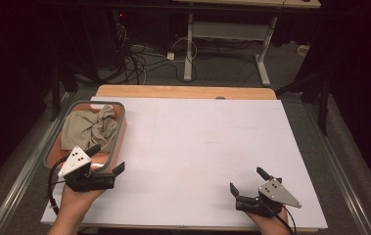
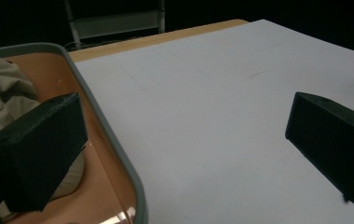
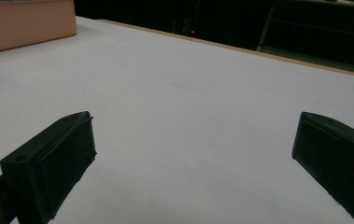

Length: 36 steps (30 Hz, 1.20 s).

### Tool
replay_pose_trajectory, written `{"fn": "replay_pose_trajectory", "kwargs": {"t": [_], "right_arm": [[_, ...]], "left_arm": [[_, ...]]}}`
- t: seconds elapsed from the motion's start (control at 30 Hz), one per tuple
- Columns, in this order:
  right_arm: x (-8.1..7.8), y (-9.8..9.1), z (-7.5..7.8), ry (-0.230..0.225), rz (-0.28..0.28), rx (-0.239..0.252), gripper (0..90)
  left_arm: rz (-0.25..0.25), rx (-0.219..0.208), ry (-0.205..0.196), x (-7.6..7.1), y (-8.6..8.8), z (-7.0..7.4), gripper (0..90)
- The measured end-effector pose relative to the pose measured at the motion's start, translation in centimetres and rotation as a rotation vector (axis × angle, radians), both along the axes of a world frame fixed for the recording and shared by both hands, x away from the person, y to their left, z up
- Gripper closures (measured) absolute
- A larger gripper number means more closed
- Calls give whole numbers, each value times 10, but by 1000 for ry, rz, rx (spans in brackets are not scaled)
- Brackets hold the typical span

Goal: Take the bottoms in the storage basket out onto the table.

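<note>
Straddling the basket (image 1: 120, 128) rim, the left gripper (image 1: 108, 159) is wide open; the right gripper (image 1: 247, 181) also stands open above the table (image 1: 197, 142)

Surface: white sheet (image 1: 197, 147) over wooden table (image 1: 183, 91).
Beyond table: grey floor (image 1: 222, 68), tangled cables (image 1: 136, 61), white-legged desk (image 1: 227, 29).
Surroundings: dark.

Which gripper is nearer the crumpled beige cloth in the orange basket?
Left. The left gripper straddles the basket's near rim beside the crumpled beige cloth; the right gripper rests far across the white tabletop.
</note>
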State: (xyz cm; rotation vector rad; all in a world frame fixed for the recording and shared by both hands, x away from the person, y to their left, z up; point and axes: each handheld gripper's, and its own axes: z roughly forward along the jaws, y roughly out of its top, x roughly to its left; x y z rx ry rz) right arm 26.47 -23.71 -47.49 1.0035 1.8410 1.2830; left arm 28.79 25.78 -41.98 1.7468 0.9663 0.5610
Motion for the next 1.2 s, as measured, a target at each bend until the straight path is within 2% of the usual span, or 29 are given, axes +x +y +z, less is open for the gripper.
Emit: {"fn": "replay_pose_trajectory", "kwargs": {"t": [0.3, 0.53, 0.9, 1.2], "right_arm": [[1, 0, -1, 5, 3, -4, 3], [1, 1, -2, 9, 5, -7, 3], [1, 0, -3, 8, 5, -2, 3], [0, -1, -2, 8, 4, 3, 3]], "left_arm": [[67, 7, 1, 3, 23, 0, 0], [92, 5, 10, 5, 34, -1, 0], [136, -27, 29, 7, 60, -4, 0], [180, -32, 40, 9, 74, -7, 0]]}}
